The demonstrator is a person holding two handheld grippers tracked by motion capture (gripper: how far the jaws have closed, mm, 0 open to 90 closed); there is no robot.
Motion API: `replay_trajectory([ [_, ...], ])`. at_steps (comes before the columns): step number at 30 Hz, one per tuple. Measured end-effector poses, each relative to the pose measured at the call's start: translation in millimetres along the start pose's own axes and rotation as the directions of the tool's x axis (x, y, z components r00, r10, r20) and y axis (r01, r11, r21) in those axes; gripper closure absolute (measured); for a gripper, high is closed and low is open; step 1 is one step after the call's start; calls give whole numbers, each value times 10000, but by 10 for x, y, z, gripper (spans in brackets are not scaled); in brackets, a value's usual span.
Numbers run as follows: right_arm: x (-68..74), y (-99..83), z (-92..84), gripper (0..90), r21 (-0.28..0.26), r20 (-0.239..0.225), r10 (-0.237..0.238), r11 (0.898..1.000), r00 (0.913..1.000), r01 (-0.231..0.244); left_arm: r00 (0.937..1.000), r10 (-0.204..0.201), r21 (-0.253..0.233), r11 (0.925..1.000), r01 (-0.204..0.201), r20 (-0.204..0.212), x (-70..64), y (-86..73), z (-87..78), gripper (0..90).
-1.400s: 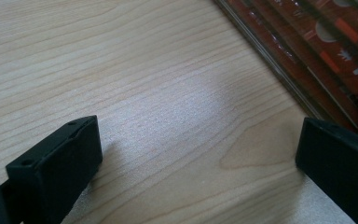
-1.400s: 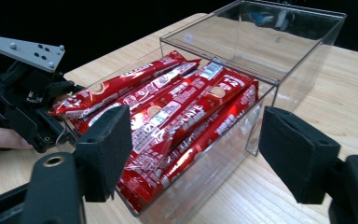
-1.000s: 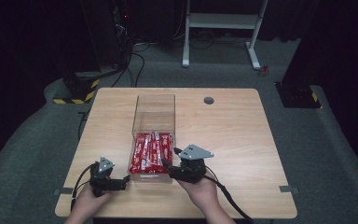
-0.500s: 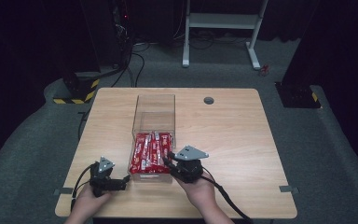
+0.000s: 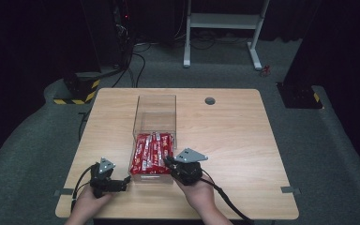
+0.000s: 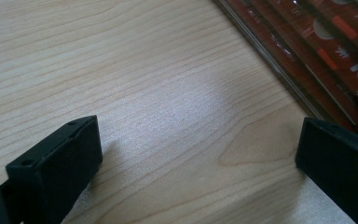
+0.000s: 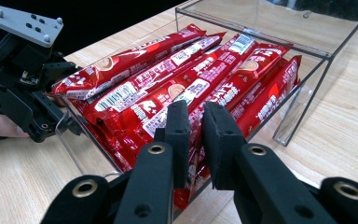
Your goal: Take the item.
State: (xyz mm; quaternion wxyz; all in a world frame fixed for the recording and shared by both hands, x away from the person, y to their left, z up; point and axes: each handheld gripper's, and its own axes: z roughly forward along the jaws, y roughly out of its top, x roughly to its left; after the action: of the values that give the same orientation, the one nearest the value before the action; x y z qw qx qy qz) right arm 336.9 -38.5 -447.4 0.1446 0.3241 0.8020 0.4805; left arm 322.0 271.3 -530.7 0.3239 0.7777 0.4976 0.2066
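A clear plastic box (image 5: 154,110) stands on the wooden table (image 5: 234,136), its near half packed with red stick packets (image 5: 152,150). My right gripper (image 5: 168,161) reaches into the box's near right corner. In the right gripper view its jaws (image 7: 196,121) have just been closing and now pinch the end of one red packet (image 7: 168,107), with only a thin sliver of it showing between the pads. My left gripper (image 5: 124,180) lies on the table just left of the box's near end. It is open (image 6: 200,140), with bare wood between its fingers and the packets (image 6: 335,42) beside its right jaw.
The box's far half (image 7: 307,51) holds nothing. A small round grommet (image 5: 210,101) sits in the table top at the back. Dark floor, cables and a white stand frame (image 5: 225,21) lie beyond the table.
The right gripper has edged slightly left toward the box's near corner. The left gripper and the box have stayed put.
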Motion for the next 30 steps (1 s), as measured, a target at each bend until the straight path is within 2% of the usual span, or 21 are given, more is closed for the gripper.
replay_trajectory([
  [8,-23,-14,1,867,29,-42,246,9997,9997,-246,10000,-29,-9,10000,29,-1,-3,-1,0,6],
  [12,-24,-16,-8,900,0,-30,201,9998,9998,-201,10000,-20,-15,10000,20,-2,-2,-1,0,6],
  [30,22,-32,-102,900,-138,-98,194,9997,9998,-195,10000,-24,-8,10000,24,-1,-2,-1,-1,6],
])
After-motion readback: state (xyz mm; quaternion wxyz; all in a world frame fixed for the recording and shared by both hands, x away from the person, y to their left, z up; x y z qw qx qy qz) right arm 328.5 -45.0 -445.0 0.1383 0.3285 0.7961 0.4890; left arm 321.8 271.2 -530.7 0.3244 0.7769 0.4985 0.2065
